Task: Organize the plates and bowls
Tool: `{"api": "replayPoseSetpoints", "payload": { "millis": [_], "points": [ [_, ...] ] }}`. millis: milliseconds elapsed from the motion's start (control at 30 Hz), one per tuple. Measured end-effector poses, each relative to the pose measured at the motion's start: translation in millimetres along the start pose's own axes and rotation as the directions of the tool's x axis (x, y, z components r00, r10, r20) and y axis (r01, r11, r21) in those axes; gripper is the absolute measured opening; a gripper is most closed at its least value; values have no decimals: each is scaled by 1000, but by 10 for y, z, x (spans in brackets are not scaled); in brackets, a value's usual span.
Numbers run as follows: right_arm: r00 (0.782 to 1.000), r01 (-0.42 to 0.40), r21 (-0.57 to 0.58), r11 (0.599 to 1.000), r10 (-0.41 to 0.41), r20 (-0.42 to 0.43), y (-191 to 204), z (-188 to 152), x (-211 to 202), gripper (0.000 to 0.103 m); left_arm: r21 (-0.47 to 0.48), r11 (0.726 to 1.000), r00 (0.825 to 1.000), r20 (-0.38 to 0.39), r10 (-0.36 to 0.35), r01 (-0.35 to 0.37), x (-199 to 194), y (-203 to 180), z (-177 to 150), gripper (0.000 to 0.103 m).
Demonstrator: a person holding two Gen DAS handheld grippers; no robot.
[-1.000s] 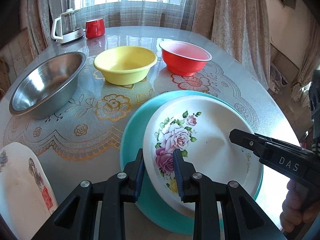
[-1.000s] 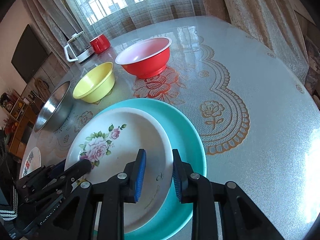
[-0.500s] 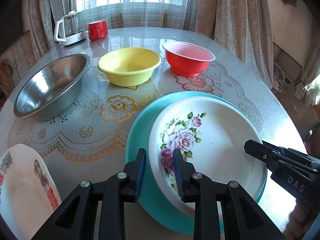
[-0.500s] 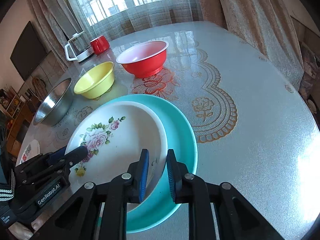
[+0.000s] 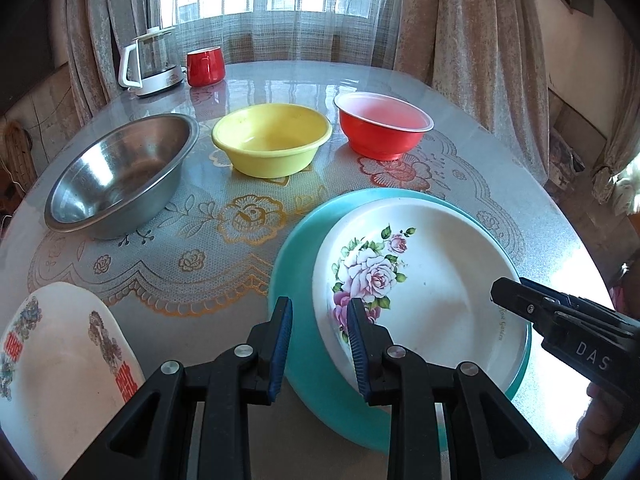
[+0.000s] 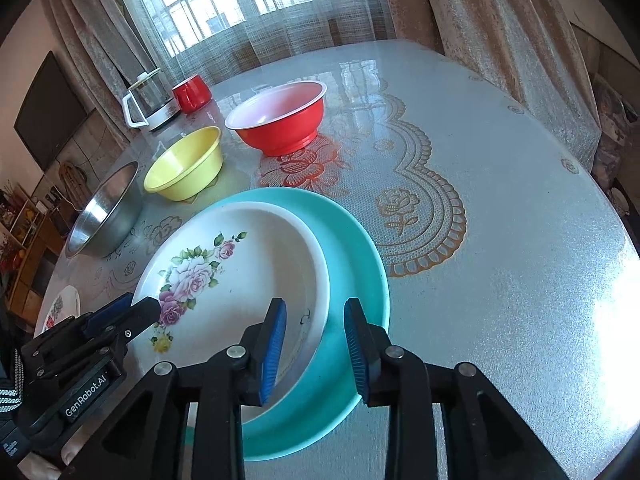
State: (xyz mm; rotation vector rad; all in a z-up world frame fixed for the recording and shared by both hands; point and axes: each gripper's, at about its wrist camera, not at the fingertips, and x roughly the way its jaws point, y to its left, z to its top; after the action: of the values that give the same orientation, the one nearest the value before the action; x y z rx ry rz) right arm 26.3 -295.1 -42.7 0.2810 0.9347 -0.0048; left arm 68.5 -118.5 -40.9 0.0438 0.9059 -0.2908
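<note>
A white rose-pattern plate (image 5: 424,280) lies in a larger teal plate (image 5: 298,312) on the table; both also show in the right wrist view, the white plate (image 6: 240,276) inside the teal plate (image 6: 356,264). My left gripper (image 5: 319,344) is open, its fingers astride the white plate's near-left rim. My right gripper (image 6: 315,346) is open, astride the white plate's right rim. Behind stand a steel bowl (image 5: 120,176), a yellow bowl (image 5: 272,144) and a red bowl (image 5: 382,124). Another white plate (image 5: 60,364) with red marks lies at the near left.
A glass kettle (image 5: 150,62) and a red mug (image 5: 204,66) stand at the table's far edge by the curtained window. The round table (image 6: 500,208) has a lace-pattern cover. A TV and shelves are off to the left in the right wrist view.
Both grippers have pulled back slightly and opened wider around the white plate's rims. The right gripper narrowed half a second ago, then opened. The plates have stayed in place.
</note>
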Motion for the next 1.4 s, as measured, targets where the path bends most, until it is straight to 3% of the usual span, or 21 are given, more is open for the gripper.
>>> {"api": "replayPoseSetpoints", "payload": {
  "millis": [433, 600, 900, 1100, 1400],
  "points": [
    [996, 32, 14, 999, -33, 88, 45, 78, -275, 43, 9, 1000, 997, 76, -7, 7, -368, 66, -24, 33],
    [993, 5, -16, 1000, -3, 118, 186, 104, -359, 47, 8, 1000, 994, 106, -11, 10, -523, 134, -53, 38],
    [991, -93, -107, 990, 102, 81, 649, 79, -244, 47, -24, 999, 988, 145, 48, -45, -734, 424, -153, 41],
    [981, -174, -168, 970, 186, 55, 999, 76, -165, 47, -94, 992, 984, 151, 98, -85, -874, 777, -221, 42],
    [920, -393, -229, 891, 382, -90, 1588, -82, 51, 47, -248, 956, 966, 164, 200, -155, -1143, 1497, -409, 42]
  ]
}}
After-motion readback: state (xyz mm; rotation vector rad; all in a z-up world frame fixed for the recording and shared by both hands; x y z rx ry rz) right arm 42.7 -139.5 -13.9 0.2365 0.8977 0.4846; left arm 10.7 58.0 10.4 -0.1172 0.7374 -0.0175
